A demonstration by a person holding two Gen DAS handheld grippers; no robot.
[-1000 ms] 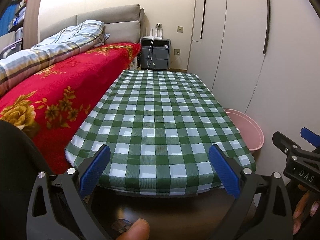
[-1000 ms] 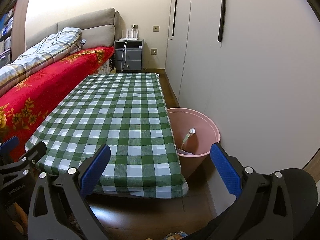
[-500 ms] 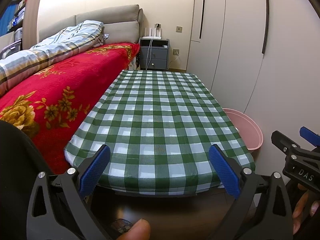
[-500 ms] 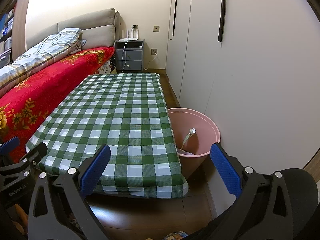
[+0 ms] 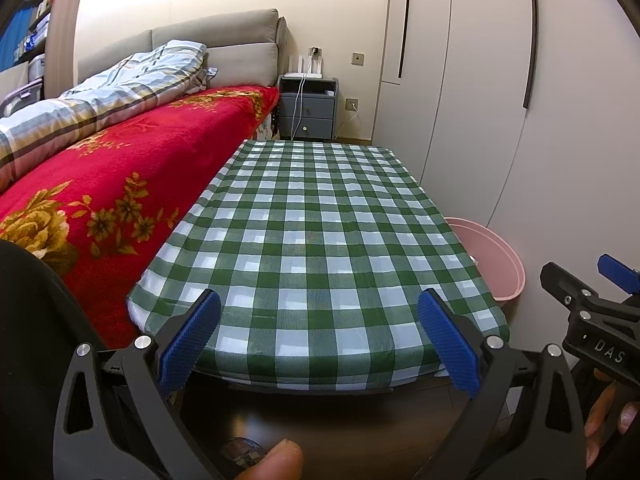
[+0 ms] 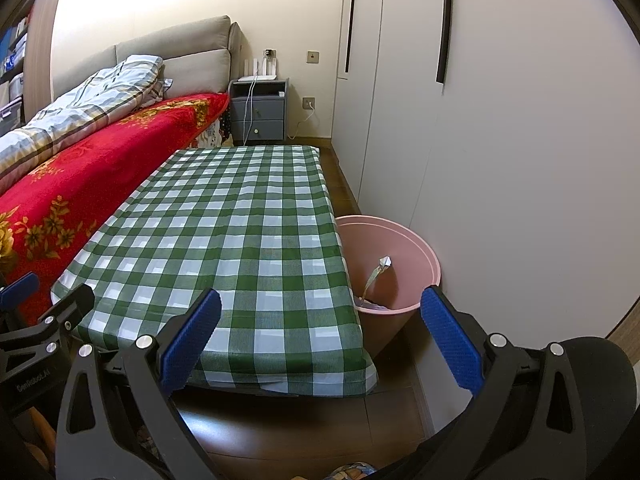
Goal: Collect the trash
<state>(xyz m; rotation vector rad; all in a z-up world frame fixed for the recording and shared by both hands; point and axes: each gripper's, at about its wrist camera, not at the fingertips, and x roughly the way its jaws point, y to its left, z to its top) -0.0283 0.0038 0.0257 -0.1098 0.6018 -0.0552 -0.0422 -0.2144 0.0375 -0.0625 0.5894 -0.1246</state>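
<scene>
Grippers: left gripper [image 5: 318,336] and right gripper [image 6: 320,336] both spread wide, nothing held, hovering off near end of table [image 6: 224,240]. Checked cloth bare of litter. Pink bin [image 6: 416,252] at 3 o'clock of table, on floor, with trash [image 6: 376,276] inside. Collecting looks finished or near so. Next: scan floor for strays, pinch, drop into bin.
</scene>
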